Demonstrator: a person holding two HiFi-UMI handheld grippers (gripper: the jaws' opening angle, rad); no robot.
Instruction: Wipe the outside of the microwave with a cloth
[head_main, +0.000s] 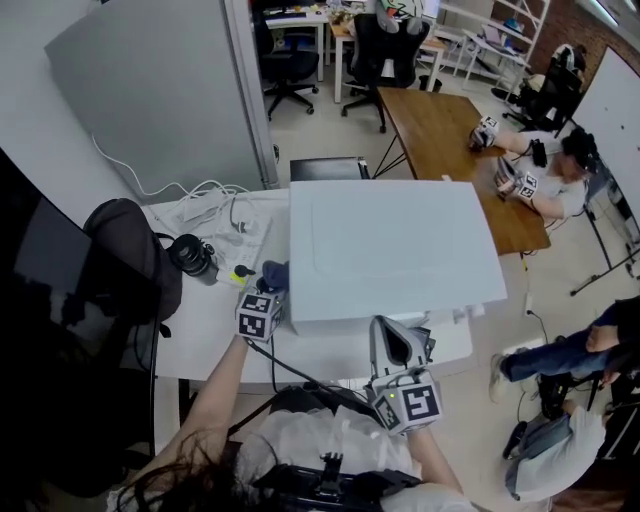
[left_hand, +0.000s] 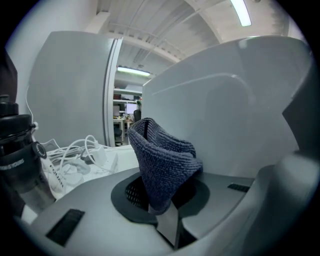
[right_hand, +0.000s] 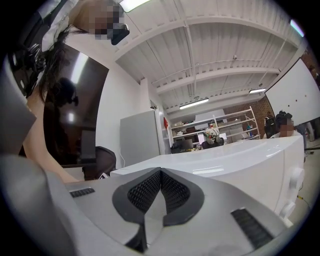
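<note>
left tongs (left_hand: 165, 212) are clamping the cloth (left_hand: 162, 160) beside the left wall of the microwave (head_main: 395, 245); right tongs (right_hand: 150, 200) are idling pinched empty at its near side.

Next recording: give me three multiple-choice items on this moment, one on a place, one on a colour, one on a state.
1. Relative to the microwave, the black bottle stands:
A on top of it
B on the table to its left
C behind it

2. The cloth is:
A dark blue
B yellow
C white

3. The right tongs are:
A shut on the cloth
B wide open
C shut, empty

Answers:
1 B, the head view shows it on the white tabletop left of the microwave.
2 A, its dark blue knit shows pinched in the left tongs.
3 C, in the right gripper view they meet with nothing between.
</note>
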